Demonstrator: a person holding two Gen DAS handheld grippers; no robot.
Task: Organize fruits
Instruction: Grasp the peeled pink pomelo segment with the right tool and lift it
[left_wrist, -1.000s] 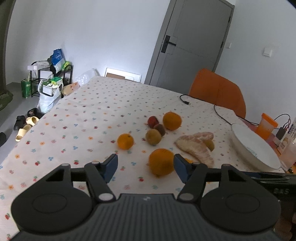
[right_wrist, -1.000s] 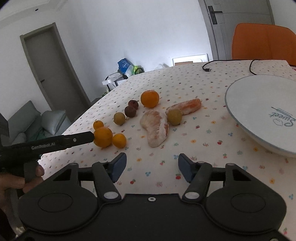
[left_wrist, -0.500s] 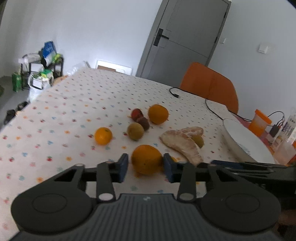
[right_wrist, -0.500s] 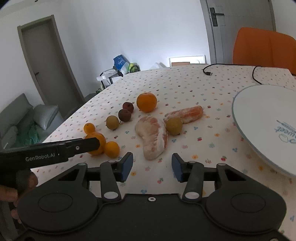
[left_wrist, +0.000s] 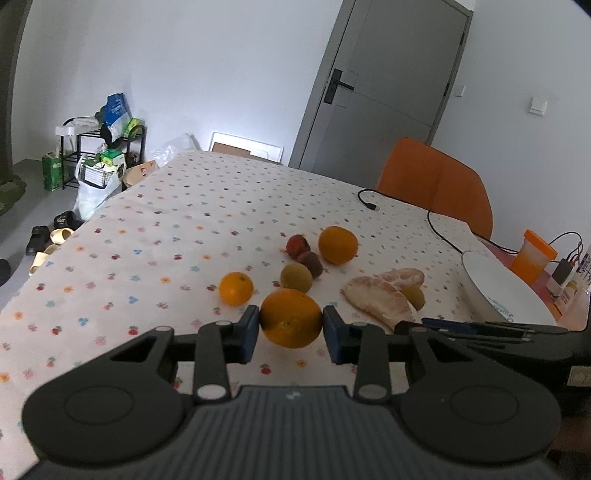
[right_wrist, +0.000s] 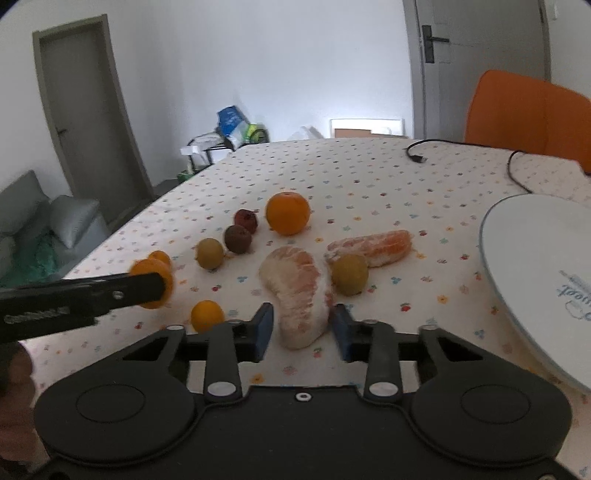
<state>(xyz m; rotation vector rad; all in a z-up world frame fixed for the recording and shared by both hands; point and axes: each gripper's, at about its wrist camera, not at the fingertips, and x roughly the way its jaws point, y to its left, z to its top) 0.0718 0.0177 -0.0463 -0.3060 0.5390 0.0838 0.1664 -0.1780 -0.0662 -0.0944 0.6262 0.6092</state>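
Two grippers: the left gripper clamps a round orange; the right gripper is closing around a pale peeled pomelo wedge.

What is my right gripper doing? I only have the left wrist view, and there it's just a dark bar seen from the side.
Observer: The right gripper straddles the narrow end of the big peeled pomelo segment, and its jaws are closing on it.
Operator: Anything close by that I could knock?
Observer: A small orange lies on the cloth just beside the gripper's left finger, not touching it.
Operator: How does my left grip look from that side?
Observer: The near finger of the left gripper lies flat across the middle of the large orange, which bulges out above and below it.
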